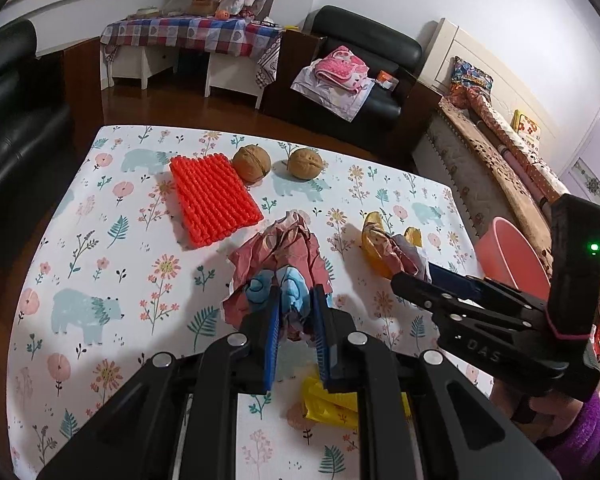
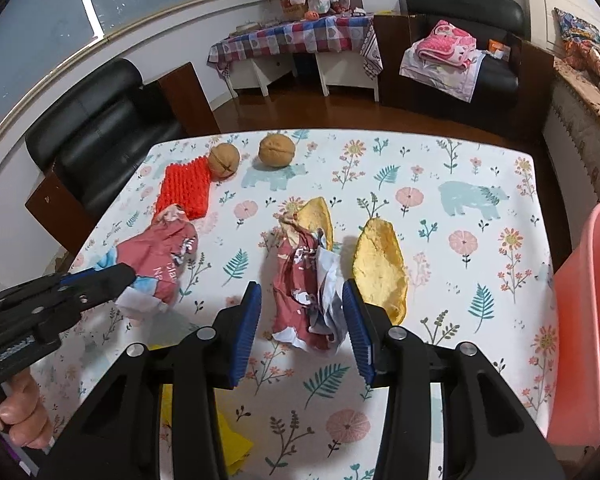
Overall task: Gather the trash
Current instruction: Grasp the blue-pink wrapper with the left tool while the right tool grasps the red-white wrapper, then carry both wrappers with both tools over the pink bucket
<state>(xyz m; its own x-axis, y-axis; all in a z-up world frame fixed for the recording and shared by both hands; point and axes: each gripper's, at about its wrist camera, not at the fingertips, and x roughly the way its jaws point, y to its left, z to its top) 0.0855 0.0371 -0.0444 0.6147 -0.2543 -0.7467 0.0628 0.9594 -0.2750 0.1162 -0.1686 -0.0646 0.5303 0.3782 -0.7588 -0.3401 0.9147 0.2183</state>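
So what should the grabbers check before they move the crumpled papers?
1. Left gripper pinching the left crumpled wrapper: ok, shut on it.
2. Right gripper closed on the right crumpled wrapper: not ok, its jaws are open around it.
3. Yellow peel out of the right gripper's way: not ok, it lies right beside one finger.
4. Pink basin within reach: ok, at the table's right edge.
5. Walnuts apart from the wrappers: ok.
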